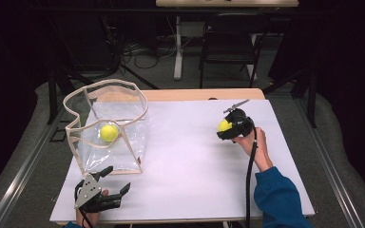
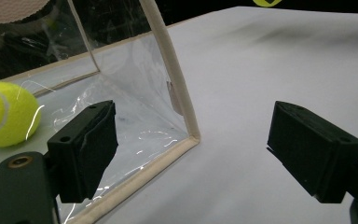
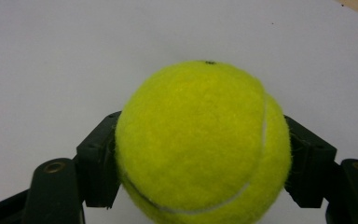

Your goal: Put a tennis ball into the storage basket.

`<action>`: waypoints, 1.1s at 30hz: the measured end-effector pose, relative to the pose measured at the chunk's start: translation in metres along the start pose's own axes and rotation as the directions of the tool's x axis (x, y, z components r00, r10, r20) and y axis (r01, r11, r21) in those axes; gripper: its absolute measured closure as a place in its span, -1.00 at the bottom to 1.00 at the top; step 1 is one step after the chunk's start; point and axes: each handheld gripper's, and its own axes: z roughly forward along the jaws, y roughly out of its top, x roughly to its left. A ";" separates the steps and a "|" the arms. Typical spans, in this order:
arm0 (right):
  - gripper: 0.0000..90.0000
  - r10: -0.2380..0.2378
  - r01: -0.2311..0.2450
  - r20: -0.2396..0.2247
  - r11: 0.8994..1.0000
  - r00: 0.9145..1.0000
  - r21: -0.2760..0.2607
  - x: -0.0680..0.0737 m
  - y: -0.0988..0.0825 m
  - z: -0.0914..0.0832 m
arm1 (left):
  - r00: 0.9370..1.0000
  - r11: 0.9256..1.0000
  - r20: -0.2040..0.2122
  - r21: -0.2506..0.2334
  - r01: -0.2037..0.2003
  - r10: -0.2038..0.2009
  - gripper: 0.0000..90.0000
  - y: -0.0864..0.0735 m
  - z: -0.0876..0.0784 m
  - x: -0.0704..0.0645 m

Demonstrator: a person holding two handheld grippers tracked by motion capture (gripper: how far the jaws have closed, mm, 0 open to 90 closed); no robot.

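The right gripper (image 1: 229,127), which we hold clamped on a tennis ball (image 1: 224,125), lies well to the right of the clear bag (image 1: 123,142), whose open mouth faces up.

Fuzzy felt tennis ball (image 3: 203,142), glossy clear plastic bag (image 1: 116,142), matt white tabletop (image 1: 190,156)

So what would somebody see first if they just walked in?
Probably the bright yellow tennis ball squeezed in the right gripper over the white table. Next, a second tennis ball sits inside the clear bag at the left, near the open left gripper.
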 end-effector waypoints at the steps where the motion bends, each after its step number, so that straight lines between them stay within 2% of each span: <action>1: -0.42 -0.005 0.005 -0.004 1.000 1.000 -0.002 0.001 0.000 0.000 | 1.000 1.000 0.000 0.000 -0.002 0.002 -0.65 0.000 0.000 0.000; 16: -0.42 -0.037 0.036 -0.042 0.999 0.998 -0.016 0.019 0.008 -0.001 | 1.000 1.000 -0.001 0.001 0.001 -0.001 -0.65 0.000 -0.001 0.000; 33: -0.42 -0.075 0.074 -0.054 0.997 0.996 -0.023 0.033 0.014 -0.003 | 1.000 1.000 -0.001 -0.002 -0.001 0.001 -0.65 0.000 -0.001 0.000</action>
